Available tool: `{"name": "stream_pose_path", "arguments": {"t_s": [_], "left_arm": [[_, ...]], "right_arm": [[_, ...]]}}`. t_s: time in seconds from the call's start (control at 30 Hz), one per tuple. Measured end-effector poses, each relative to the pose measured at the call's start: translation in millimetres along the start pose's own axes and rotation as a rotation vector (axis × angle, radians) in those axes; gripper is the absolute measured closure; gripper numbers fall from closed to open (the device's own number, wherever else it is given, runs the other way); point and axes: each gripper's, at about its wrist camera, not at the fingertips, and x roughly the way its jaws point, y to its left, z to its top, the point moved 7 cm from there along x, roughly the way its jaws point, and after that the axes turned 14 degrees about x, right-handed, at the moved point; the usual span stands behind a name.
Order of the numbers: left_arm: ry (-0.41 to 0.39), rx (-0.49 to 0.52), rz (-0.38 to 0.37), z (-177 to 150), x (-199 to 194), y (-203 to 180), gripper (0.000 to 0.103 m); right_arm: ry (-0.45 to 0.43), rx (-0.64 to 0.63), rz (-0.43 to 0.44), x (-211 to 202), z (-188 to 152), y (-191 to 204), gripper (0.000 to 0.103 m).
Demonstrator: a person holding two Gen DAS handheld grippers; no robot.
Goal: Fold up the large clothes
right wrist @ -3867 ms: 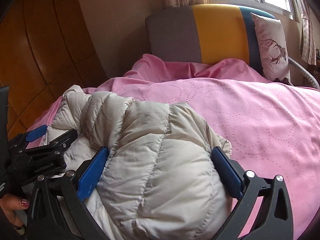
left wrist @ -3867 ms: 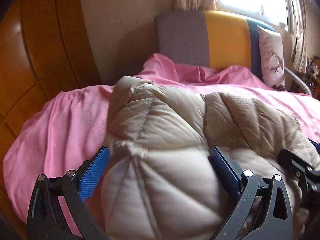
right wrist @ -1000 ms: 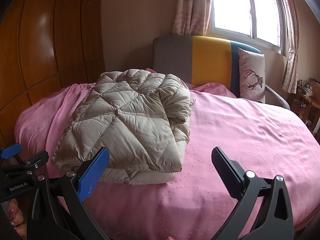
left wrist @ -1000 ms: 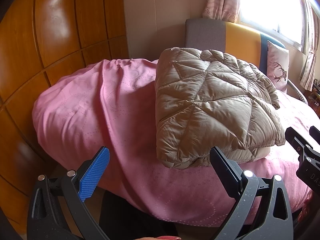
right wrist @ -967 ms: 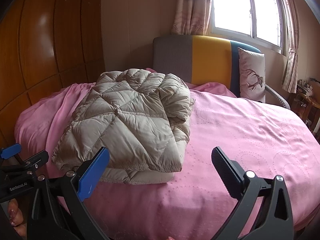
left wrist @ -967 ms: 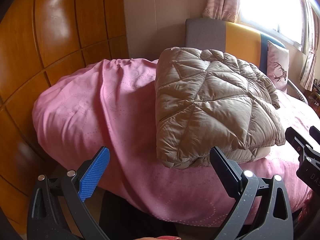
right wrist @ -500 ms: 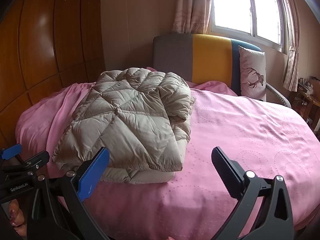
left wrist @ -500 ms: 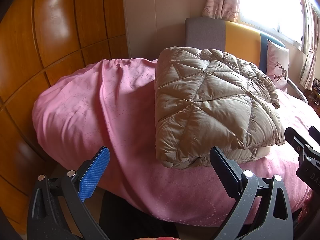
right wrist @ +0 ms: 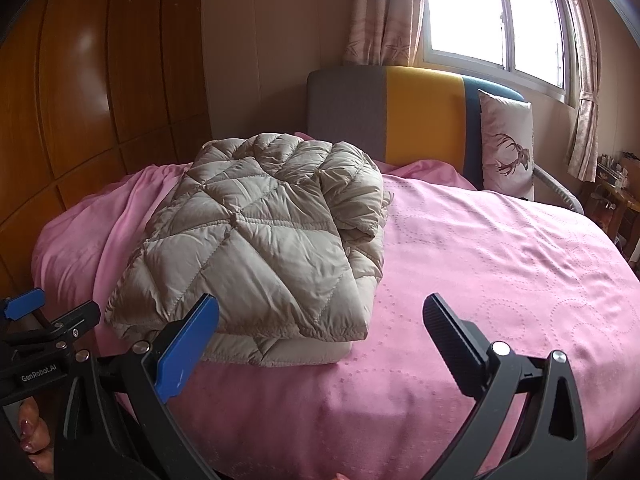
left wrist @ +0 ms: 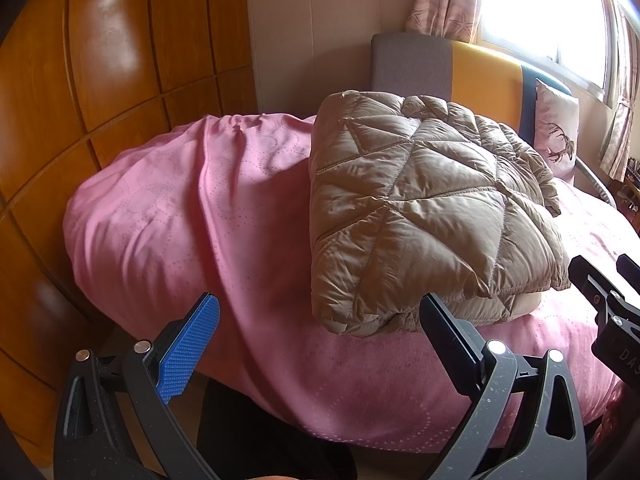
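Observation:
A beige quilted down jacket point(left wrist: 420, 208) lies folded into a thick rectangle on the pink bed cover point(left wrist: 180, 220); it also shows in the right wrist view point(right wrist: 260, 248), on the left part of the bed point(right wrist: 500, 272). My left gripper point(left wrist: 318, 334) is open and empty, held off the bed's near edge, short of the jacket. My right gripper point(right wrist: 320, 334) is open and empty, also back from the bed edge, to the right of the jacket's near corner.
A wooden panelled wardrobe point(left wrist: 80, 100) stands left of the bed. A grey, yellow and blue headboard point(right wrist: 400, 116) and a deer-print pillow point(right wrist: 506, 152) are at the far end. A window with curtains point(right wrist: 480, 12) is behind. A small wooden table point(right wrist: 618, 204) stands far right.
3.9 s ago both grippers were open around the jacket up close. They have since pulled back off the bed. Over the last second almost nothing has moved.

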Motion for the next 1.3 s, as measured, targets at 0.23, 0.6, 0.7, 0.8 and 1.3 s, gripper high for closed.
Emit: {"name": "stream_pose_path", "arguments": {"t_s": [0.23, 0.6, 0.7, 0.8, 1.3], "left_arm": [[0.009, 0.000, 0.002, -0.2, 1.0, -0.1, 0.004], [0.017, 0.004, -0.003, 0.0, 2.2, -3.1, 0.004], [0.021, 0.006, -0.006, 1.0, 4.3, -3.9, 0.004], [0.021, 0.009, -0.011, 0.9, 4.5, -5.8, 0.004], [0.046, -0.007, 0.002, -1.4, 13.1, -5.0, 0.004]], "right_arm": [[0.004, 0.006, 0.000, 1.9, 0.2, -1.9, 0.002], [0.014, 0.012, 0.003, 4.4, -0.4, -6.3, 0.002], [0.021, 0.014, 0.003, 5.5, -0.9, -6.8, 0.002], [0.022, 0.015, 0.002, 6.5, -0.7, -6.6, 0.002], [0.027, 0.035, -0.011, 13.3, 5.2, -17.7, 0.002]]}}
